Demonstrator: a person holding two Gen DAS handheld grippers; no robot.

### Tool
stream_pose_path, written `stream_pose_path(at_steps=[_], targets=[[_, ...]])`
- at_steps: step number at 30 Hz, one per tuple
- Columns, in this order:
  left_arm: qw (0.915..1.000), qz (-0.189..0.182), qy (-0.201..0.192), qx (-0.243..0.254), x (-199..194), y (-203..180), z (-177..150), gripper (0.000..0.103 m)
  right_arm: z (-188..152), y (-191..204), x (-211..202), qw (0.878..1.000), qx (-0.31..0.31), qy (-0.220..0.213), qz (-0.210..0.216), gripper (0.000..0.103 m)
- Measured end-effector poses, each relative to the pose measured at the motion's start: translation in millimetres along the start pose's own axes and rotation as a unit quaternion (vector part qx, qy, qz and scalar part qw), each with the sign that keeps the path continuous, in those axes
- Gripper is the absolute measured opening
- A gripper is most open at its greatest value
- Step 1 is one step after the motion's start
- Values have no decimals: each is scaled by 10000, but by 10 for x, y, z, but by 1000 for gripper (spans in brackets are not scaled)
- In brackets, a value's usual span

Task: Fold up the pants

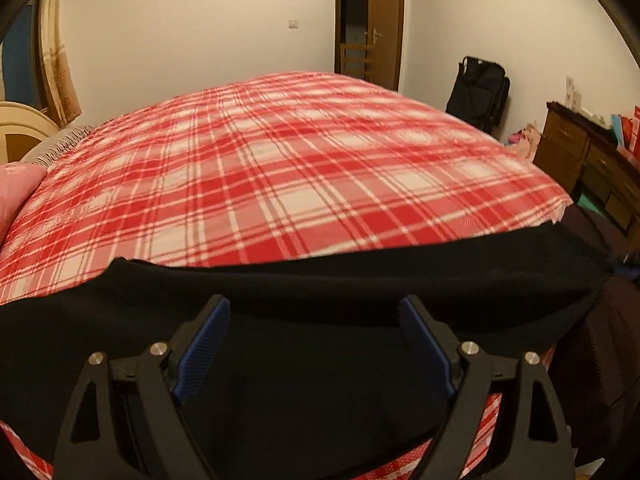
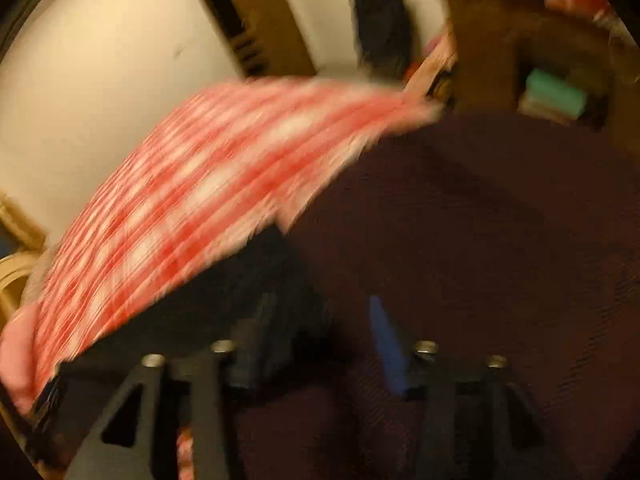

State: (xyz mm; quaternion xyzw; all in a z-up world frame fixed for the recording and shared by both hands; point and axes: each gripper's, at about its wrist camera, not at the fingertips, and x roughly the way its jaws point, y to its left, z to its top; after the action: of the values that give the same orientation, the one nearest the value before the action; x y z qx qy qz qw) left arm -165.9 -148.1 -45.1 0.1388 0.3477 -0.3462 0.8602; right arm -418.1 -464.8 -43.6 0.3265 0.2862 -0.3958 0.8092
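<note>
Black pants [image 1: 320,276] lie in a long dark band across the near edge of the red-and-white plaid bed [image 1: 260,168]. My left gripper [image 1: 314,310] hovers just over them with its blue-padded fingers [image 1: 204,344] spread wide, and nothing is pinched between them. The right wrist view is badly blurred. In it the pants [image 2: 180,320] show as a black strip below the plaid bedcover [image 2: 192,192]. My right gripper [image 2: 320,324] stands with its jaws apart, one blue pad [image 2: 386,344] showing, over the black cloth and a dark maroon fabric [image 2: 480,240]. No cloth is visibly clamped.
A pink pillow [image 1: 16,196] and a cream headboard [image 1: 20,128] sit at the bed's left. A wooden door [image 1: 380,24], a black bag [image 1: 480,92] and a cluttered brown dresser [image 1: 576,152] stand beyond. The maroon fabric [image 1: 600,340] lies off the bed's right corner.
</note>
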Motion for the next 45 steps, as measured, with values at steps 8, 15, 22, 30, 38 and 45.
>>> stream_pose_path(at_steps=[8,15,22,30,38,45], targets=[[9995,222,214,116,42,-40,-124,89,367,663,680,9799,-1882,468,474,55],[9981,553,210,-169,20,143,-92,89,265,859,1235,9528,-2930,799,-15,25],[9969,660,284,-314,66,227,-79,89,300,833,961,9501,-3097,365,16,3],[9966,734,204,-301,21,211,-48,89,471,778,610,9676,-2425,-483,508,3],[9940,891,165,-607,-9,342,-37,89,624,474,830,9866,-1527,-562,84,0],[9933,1117,234,-195,2,362,-197,89,527,375,667,9900,-1233,-687,-34,1]])
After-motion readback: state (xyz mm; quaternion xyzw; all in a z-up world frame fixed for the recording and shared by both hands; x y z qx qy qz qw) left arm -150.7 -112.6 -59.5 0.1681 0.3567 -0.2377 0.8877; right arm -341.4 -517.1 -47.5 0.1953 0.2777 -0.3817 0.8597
